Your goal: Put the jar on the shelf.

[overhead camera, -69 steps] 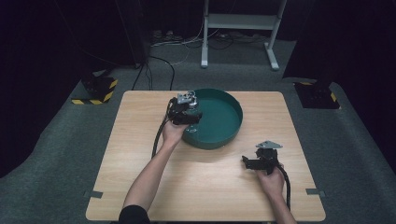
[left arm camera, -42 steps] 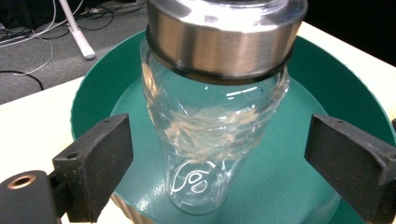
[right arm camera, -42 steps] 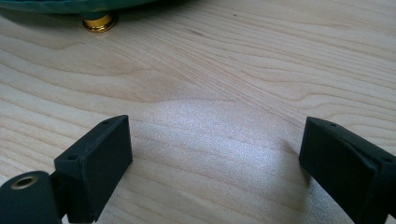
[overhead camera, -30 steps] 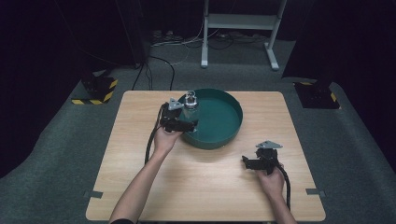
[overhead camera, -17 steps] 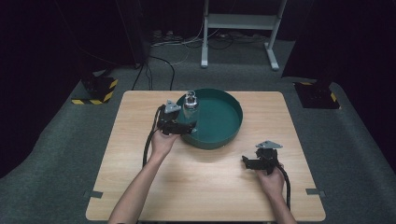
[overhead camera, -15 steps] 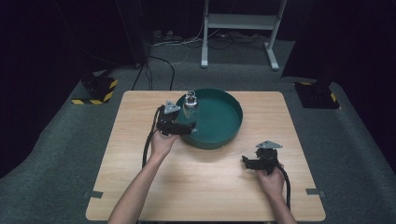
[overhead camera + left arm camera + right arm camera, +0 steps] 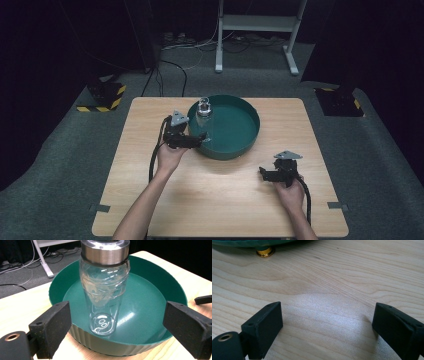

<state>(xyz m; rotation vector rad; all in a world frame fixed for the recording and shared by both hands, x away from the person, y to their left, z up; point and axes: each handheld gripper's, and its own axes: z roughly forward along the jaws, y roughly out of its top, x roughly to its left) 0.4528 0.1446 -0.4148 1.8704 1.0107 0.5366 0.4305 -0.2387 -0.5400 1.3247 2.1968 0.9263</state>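
Observation:
A clear glass jar with a metal collar stands upright at the far left inside the round green bowl. My left gripper hovers at the bowl's near-left rim, open, a short way off the jar. In the left gripper view the jar rises beyond the jaws of the left gripper, untouched, inside the bowl. My right gripper rests low on the wooden table, front right of the bowl, pointing left. In the right gripper view the right gripper stands open over bare wood.
A brass foot under the bowl's edge lies ahead of the right gripper. On the dark carpet beyond the table stand a white frame, cables and yellow-black striped bases.
The left gripper has drawn back from the jar, toward the left and the person, leaving the jar standing in the bowl. The right hand has kept still.

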